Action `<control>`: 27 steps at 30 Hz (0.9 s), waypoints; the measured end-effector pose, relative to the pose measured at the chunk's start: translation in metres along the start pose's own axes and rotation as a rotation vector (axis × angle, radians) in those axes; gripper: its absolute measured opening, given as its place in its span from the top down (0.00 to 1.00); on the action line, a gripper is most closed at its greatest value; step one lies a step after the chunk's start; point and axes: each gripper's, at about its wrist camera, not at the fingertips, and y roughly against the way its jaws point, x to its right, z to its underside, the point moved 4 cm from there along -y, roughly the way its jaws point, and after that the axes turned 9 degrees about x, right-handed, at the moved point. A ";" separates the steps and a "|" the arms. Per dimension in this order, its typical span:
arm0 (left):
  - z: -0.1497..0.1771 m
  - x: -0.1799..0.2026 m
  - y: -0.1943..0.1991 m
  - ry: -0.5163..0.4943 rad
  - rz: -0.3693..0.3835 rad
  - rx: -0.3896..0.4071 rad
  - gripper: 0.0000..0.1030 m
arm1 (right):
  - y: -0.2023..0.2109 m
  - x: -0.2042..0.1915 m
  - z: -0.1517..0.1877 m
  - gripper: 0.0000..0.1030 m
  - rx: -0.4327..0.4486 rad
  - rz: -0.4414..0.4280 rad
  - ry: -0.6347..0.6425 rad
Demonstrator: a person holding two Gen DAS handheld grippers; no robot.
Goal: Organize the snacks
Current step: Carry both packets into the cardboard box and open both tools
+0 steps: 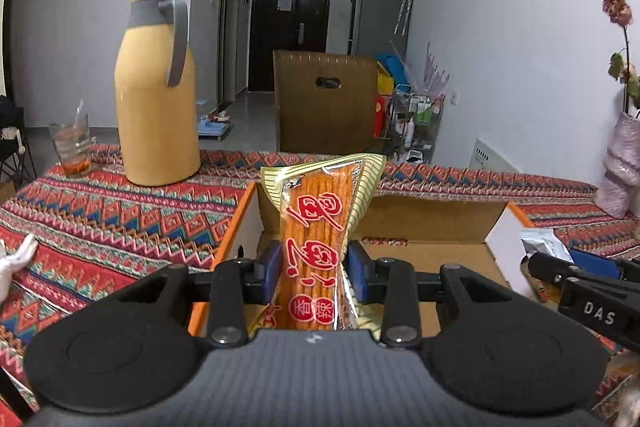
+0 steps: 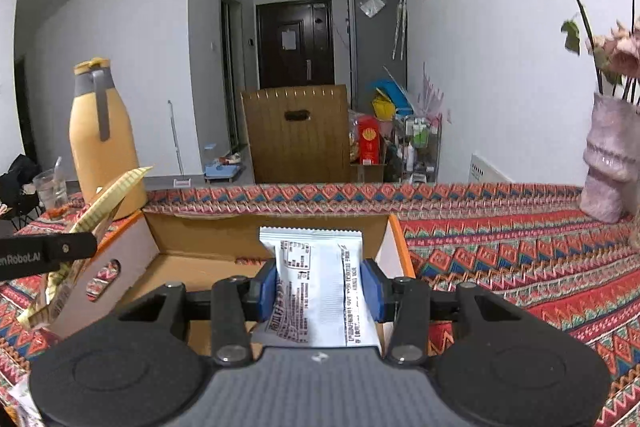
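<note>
Over the box (image 1: 440, 215), my left gripper (image 1: 314, 263) pinches the orange pack (image 1: 316, 227), my right gripper (image 2: 318, 285) the white pack (image 2: 320, 279), both ready for dropping in.

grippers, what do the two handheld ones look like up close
Both match: the left gripper and right gripper have a grey textured body, black linkage arms with silver bolt heads, two round black discs, and blue pads on the fingers. White lettering marks their sides: "DAS" on the right one, "nRobot.AI" on the left one. No cables or sleeves show.
</note>
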 end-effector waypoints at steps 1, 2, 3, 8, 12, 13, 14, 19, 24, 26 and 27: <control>0.003 0.000 -0.004 -0.002 0.002 -0.013 0.66 | -0.003 0.001 0.004 0.58 -0.011 -0.004 -0.004; 0.006 0.000 -0.007 -0.006 0.005 -0.023 0.66 | -0.006 0.002 0.007 0.58 -0.018 -0.006 -0.005; 0.009 -0.001 -0.010 -0.004 0.007 -0.030 0.66 | -0.008 0.001 0.009 0.58 -0.025 -0.008 -0.006; 0.013 -0.007 -0.011 0.029 0.017 -0.040 0.52 | -0.016 -0.002 0.018 0.58 -0.055 -0.017 0.000; 0.010 -0.011 -0.005 0.047 0.015 -0.015 0.33 | -0.017 -0.003 0.022 0.46 -0.067 -0.023 0.008; 0.009 -0.012 -0.003 0.049 0.005 -0.004 0.18 | -0.016 -0.003 0.022 0.36 -0.065 -0.024 0.007; 0.008 -0.012 0.000 0.050 -0.008 0.009 0.09 | -0.014 -0.002 0.022 0.29 -0.061 -0.024 0.006; 0.002 -0.017 0.008 0.067 -0.025 0.036 0.00 | -0.008 0.005 0.019 0.00 -0.037 -0.005 -0.025; -0.001 -0.017 0.015 0.062 -0.028 0.037 0.00 | -0.003 0.011 0.016 0.00 -0.047 0.004 -0.052; -0.004 -0.016 0.022 0.057 -0.026 0.053 0.00 | 0.003 0.013 0.014 0.00 -0.038 0.005 -0.056; -0.006 -0.015 0.026 0.052 -0.027 0.062 0.00 | 0.005 0.013 0.013 0.00 -0.032 0.007 -0.057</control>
